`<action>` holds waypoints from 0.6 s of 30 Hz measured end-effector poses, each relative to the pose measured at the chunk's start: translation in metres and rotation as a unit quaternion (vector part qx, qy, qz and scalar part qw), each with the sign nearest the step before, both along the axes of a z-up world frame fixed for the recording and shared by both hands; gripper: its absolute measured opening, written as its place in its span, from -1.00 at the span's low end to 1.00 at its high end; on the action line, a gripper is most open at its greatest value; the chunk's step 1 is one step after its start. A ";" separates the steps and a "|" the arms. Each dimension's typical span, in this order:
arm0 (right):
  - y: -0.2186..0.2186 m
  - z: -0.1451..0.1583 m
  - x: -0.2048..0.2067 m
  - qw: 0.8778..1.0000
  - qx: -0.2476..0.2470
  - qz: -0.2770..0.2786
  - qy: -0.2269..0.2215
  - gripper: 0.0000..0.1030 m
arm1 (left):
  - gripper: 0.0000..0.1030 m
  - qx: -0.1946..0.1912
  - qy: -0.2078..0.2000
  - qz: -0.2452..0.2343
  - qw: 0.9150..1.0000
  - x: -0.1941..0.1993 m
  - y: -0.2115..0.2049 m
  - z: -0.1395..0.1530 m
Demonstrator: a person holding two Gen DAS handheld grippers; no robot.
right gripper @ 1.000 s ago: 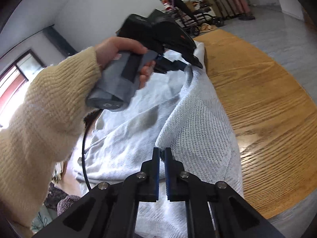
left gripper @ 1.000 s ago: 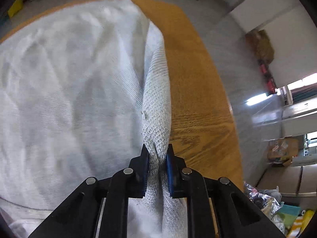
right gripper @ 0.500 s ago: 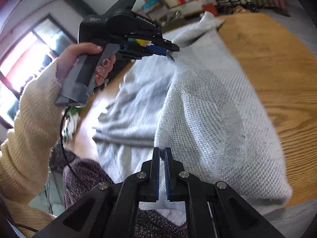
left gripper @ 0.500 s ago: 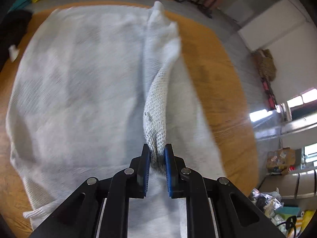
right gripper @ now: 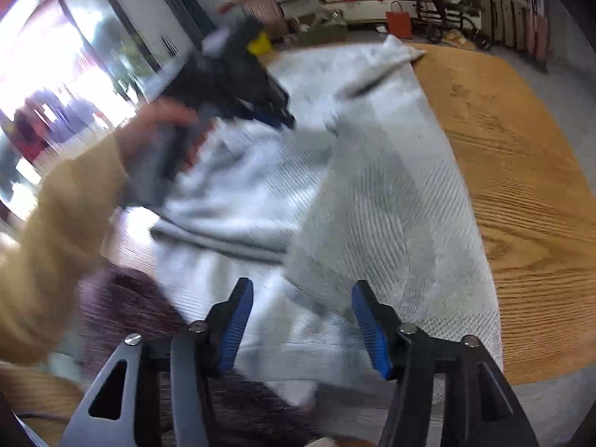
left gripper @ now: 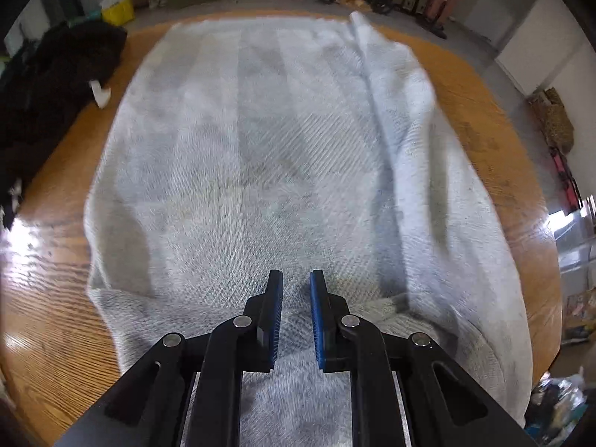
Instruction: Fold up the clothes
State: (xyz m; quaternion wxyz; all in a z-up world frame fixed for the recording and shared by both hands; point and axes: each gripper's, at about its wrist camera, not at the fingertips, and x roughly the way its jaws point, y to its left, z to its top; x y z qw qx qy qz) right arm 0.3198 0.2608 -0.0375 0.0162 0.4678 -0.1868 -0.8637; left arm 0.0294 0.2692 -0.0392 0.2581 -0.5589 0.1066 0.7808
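On the wooden counter (left gripper: 484, 119) | grey sweater (left gripper: 260, 156) is lying spread out; left tool (left gripper: 295, 311) is opening, holding nothing; right tool (right gripper: 301, 329) is opening wide, holding nothing

grey floor (left gripper: 484, 29) (cluttered), bright window (right gripper: 56, 59)

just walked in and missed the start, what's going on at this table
A person with a gripper in each hand is folding a light grey knit garment on a wooden table. Both grippers are letting go: the right gripper is opening wide and the left gripper is opening a little, with no cloth pinched in either. One side of the garment lies folded over the middle. A dark garment sits at the table's edge.
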 end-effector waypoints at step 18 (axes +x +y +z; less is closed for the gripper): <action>0.223 0.010 -0.230 0.989 0.014 -0.139 -0.041 0.46 | 0.57 -0.079 0.128 -0.184 0.971 0.147 0.018 -0.011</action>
